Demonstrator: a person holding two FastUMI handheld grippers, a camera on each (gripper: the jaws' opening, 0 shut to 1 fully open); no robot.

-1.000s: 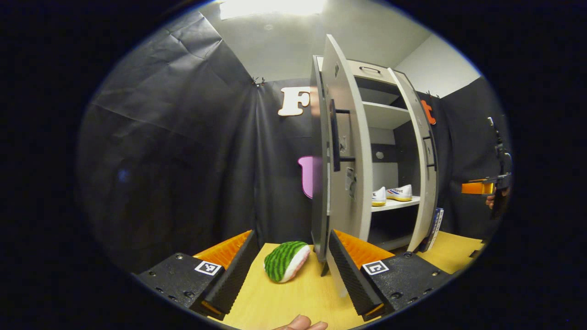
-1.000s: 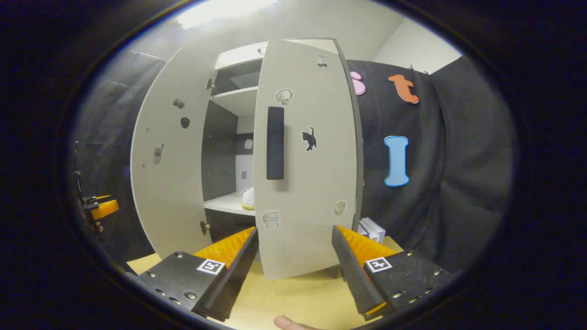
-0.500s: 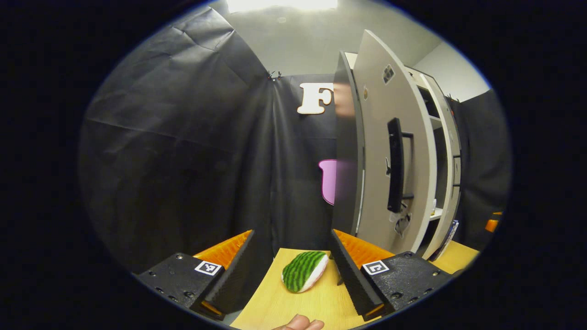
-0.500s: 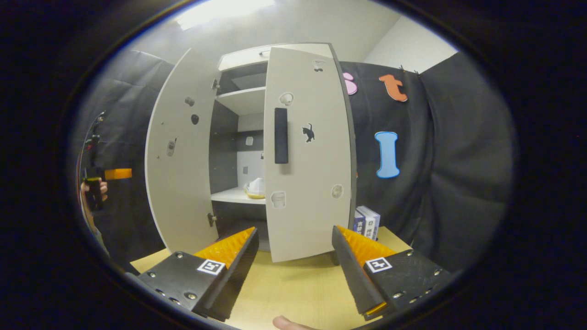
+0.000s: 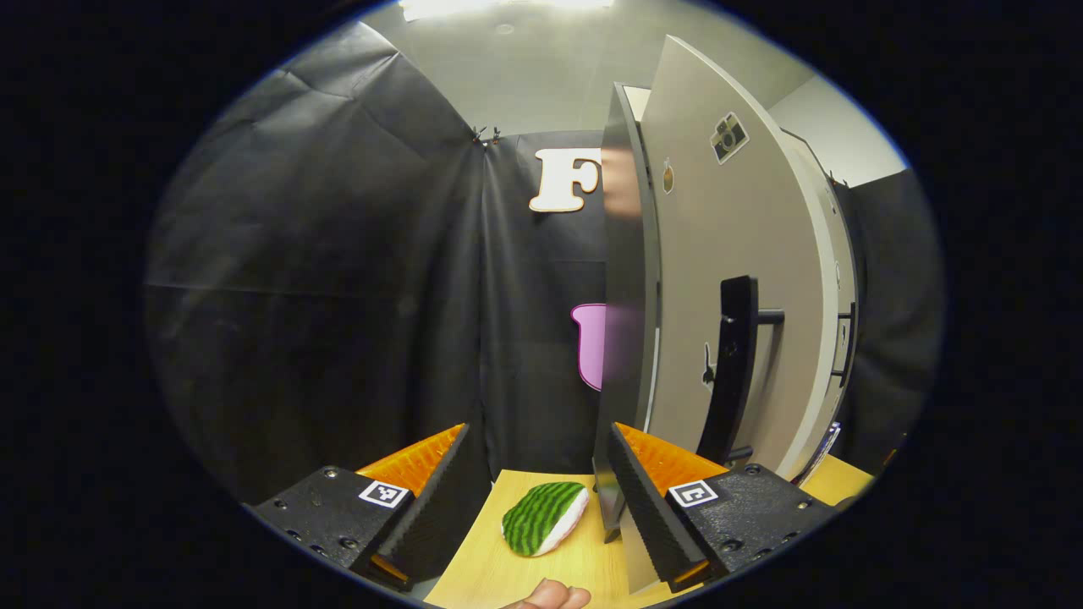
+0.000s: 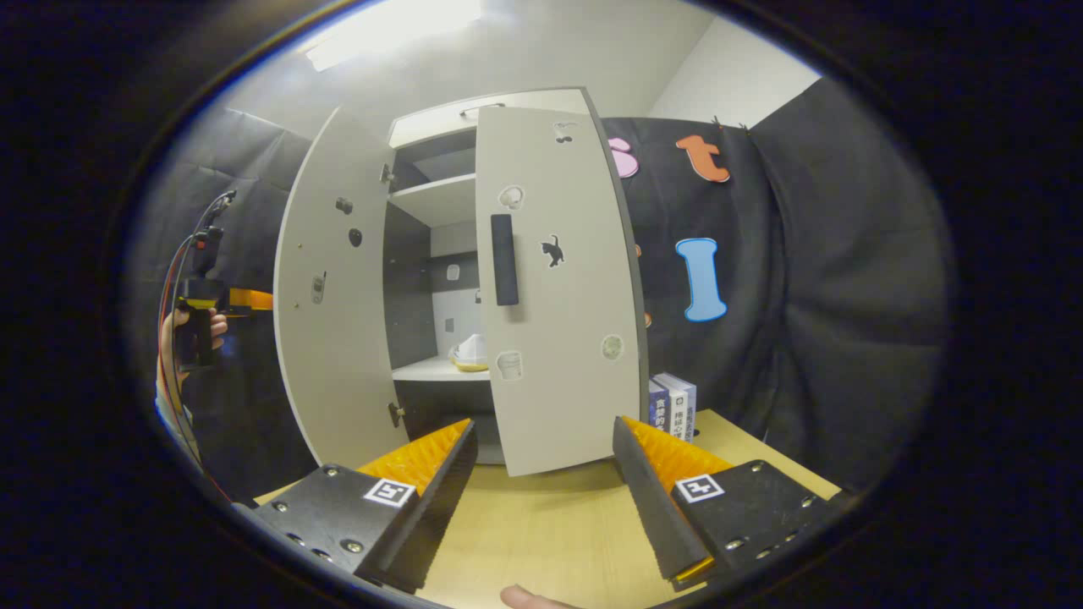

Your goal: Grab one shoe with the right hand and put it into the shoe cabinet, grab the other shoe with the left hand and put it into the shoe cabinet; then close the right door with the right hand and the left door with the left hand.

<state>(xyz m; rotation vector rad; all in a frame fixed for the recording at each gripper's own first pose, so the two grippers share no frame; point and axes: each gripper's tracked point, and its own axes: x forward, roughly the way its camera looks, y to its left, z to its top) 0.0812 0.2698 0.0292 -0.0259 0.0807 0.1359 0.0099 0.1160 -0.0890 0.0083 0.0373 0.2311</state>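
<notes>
In the right gripper view the white shoe cabinet (image 6: 440, 127) stands on the wooden table with both doors ajar. A white shoe (image 6: 470, 351) rests on its middle shelf. The right door (image 6: 567, 338) with its dark handle (image 6: 504, 259) is straight ahead, and my right gripper (image 6: 543, 427) is open a little in front of it, touching nothing. The left door (image 6: 330, 288) shows its inner face; my left gripper (image 6: 241, 298), held by a hand, is behind its outer edge. In the left gripper view my left gripper (image 5: 540, 440) is open beside the left door's outer face (image 5: 728, 254), whose handle (image 5: 734, 372) is up and to the right.
A green striped watermelon toy (image 5: 546, 518) lies on the table (image 5: 575, 558) between my left fingers. Upright books (image 6: 673, 406) stand right of the cabinet base. Black cloth walls close the booth on all sides.
The left gripper has swung round to the outer side of the left door, so the shelves and shoes have left its view. The right gripper has backed away from the right door.
</notes>
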